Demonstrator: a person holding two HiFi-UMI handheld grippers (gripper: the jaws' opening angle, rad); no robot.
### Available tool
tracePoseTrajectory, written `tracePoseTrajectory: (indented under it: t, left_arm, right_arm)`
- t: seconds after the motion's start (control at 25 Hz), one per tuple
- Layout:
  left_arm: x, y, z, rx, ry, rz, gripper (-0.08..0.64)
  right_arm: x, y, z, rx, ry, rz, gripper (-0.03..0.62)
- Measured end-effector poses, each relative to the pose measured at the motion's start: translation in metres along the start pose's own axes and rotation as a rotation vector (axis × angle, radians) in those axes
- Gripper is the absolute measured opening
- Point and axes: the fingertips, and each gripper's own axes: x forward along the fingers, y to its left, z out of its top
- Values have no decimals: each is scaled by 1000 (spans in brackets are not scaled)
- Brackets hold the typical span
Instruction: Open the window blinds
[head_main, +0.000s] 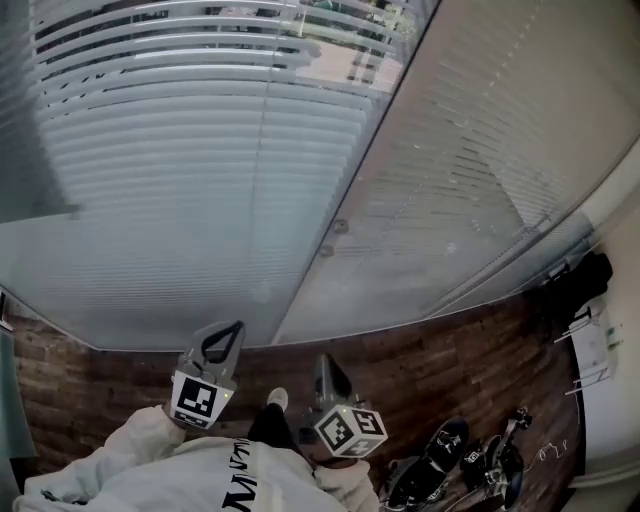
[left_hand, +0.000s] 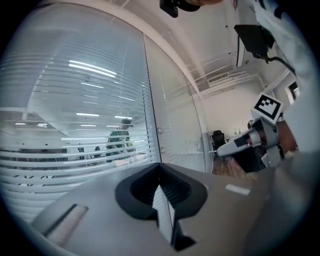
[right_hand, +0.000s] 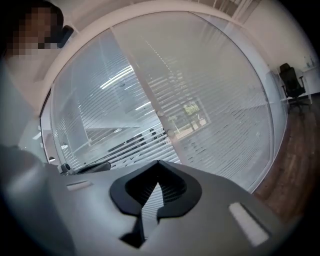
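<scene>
Your left claw (head_main: 228, 335) and right claw (head_main: 324, 362) are both pressed together, pinching nothing. The blinds (head_main: 200, 150) hang ahead behind glass, slats running level. The two small knobs (head_main: 333, 238) on the upright post lie straight beyond your right claw, probably the nearer one.

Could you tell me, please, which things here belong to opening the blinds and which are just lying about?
For the job:
- window blinds
- left tongs, shut, empty
- right tongs, shut, empty

Lying about:
- dark gear low at the head view's right
- office chair
</scene>
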Motion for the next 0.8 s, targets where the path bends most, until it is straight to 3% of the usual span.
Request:
tracePoseTrajectory:
  t: [0.16,0.36,0.8]
  left_arm:
    - [-47,-2,-20,-5,3,-19,0]
    - [-109,-1,-19,-11,3,-38,0]
    - [-164,-23,-11,-56,-5,-146,0]
  right_arm:
    - [-26,23,-24,-29,-44,-32,0]
    - [-67,69,-45,-33,-70,-57,0]
    - [-117,109,-76,-62,-73,-158,0]
